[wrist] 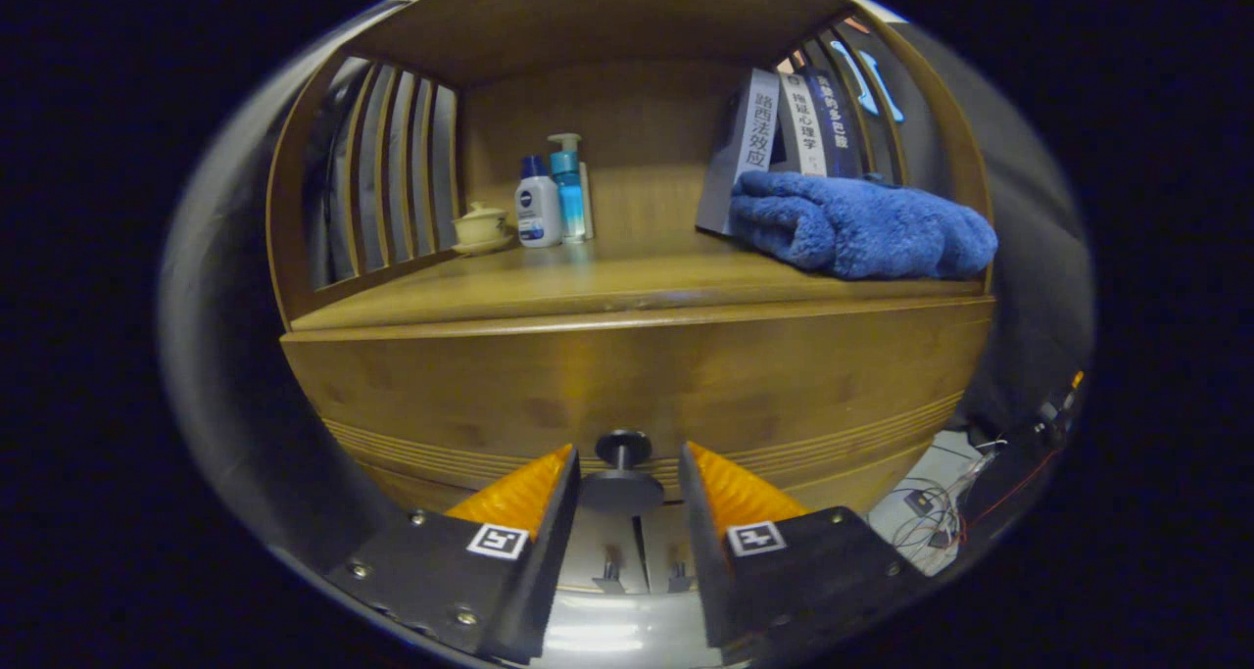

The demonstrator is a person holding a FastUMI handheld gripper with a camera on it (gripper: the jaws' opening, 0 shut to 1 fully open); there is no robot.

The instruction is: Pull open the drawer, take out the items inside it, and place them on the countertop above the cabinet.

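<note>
The drawer knob (624, 451) sits squarely between the two fingers, a dark round-headed pull whose stem runs straight out from the drawer front (637, 375) toward the camera, so its axis lies along the fingers' own line of reach. The gripper (627, 473) stands open: each finger flanks the knob with a visible gap on both sides, and neither presses on it. Judging from this, the coming move is simply to close the fingers on the knob and draw straight back along that same axis; no sideways correction looks needed, though the knob seems to sit a touch nearer the left finger's tip than the right's. The drawer itself appears fully shut, its front flush with the cabinet, so whatever it holds is hidden. Beyond the fingers and above the drawer front lies the desk (588, 292), the wooden top where the items are meant to end up. It already carries things: a folded blue towel (862, 223) off to the right with several books (794, 125) leaning behind it, and to the left two bottles (551, 199) and a small lidded cup (480, 226). The open stretch between those groups, straight beyond the fingers, looks the likeliest landing place.
</note>
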